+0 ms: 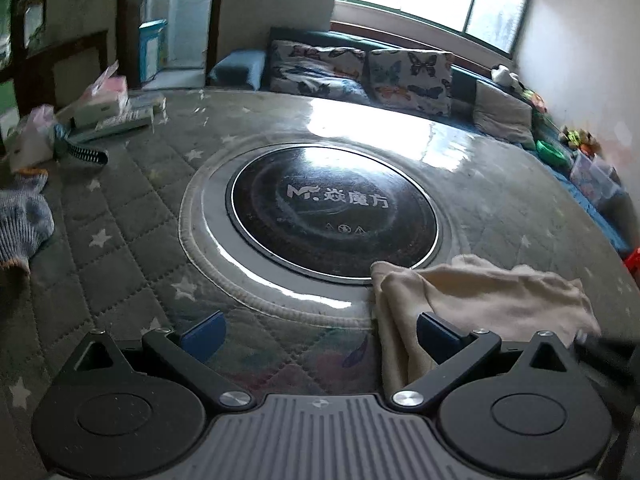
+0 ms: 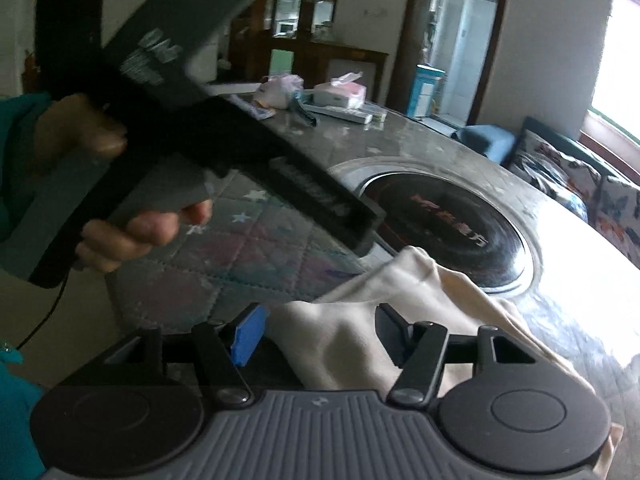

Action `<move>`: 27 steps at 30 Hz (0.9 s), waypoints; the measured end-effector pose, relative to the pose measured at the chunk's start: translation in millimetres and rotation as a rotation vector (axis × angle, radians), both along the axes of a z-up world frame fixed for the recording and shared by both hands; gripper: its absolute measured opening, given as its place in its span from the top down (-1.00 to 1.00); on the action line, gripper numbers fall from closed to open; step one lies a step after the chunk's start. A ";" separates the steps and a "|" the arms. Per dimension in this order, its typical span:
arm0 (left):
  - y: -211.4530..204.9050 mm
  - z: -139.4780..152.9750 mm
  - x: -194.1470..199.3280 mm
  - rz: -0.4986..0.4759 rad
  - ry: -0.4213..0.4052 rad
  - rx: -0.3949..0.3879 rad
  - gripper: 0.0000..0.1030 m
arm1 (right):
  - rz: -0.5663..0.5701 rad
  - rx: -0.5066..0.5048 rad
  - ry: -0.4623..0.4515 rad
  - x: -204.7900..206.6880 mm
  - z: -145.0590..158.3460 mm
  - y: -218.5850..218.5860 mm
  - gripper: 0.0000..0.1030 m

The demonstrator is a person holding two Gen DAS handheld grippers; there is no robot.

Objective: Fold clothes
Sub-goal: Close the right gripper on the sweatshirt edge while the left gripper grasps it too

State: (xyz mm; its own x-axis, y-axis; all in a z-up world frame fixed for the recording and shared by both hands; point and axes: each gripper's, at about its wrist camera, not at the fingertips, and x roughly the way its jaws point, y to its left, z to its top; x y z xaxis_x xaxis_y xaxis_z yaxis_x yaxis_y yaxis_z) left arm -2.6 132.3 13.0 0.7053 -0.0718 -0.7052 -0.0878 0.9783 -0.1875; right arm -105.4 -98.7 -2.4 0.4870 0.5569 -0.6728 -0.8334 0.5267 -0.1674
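Observation:
A cream cloth lies crumpled on the round table near its front edge, partly over the black hob rim. My left gripper is open, its right finger resting against the cloth's left edge, nothing between the jaws. In the right wrist view the same cream cloth lies between and under the fingers of my right gripper, which is open around a fold of it. The left hand-held gripper body crosses that view above the cloth. A striped blue sock lies at the table's left.
A black round induction hob sits in the middle of the quilted, star-patterned table cover. Tissue packs and bags clutter the far left. A sofa with butterfly cushions runs behind the table under the window.

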 end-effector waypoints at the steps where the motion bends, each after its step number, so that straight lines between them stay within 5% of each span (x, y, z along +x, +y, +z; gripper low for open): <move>1: 1.5 -0.3 1.9 0.005 0.011 -0.025 -1.00 | 0.012 -0.010 -0.005 -1.6 -1.0 2.3 -0.16; 7: 1.6 -6.7 6.6 0.011 0.067 -0.150 -1.00 | 0.063 -0.057 -0.033 -8.2 -5.8 13.6 0.18; 12: -1.1 -12.3 8.7 0.035 0.103 -0.214 -1.00 | 0.021 -0.018 -0.005 0.6 0.8 7.6 0.70; 23: -4.9 -14.2 15.1 0.095 0.156 -0.459 -0.96 | -0.081 0.206 0.103 21.7 29.4 -35.1 0.78; 27: -17.9 -14.8 20.0 0.061 0.179 -0.506 -0.76 | -0.098 0.250 0.113 25.5 34.1 -47.8 0.79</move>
State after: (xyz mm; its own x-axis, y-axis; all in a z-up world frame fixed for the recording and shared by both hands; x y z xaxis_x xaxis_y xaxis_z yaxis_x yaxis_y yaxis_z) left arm 17.4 114.4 -1.8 0.5909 -0.3966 -0.7025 -0.2149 0.7619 -0.6109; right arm -80.0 -146.5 31.7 0.4769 0.6662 -0.5733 -0.7823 0.6192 0.0688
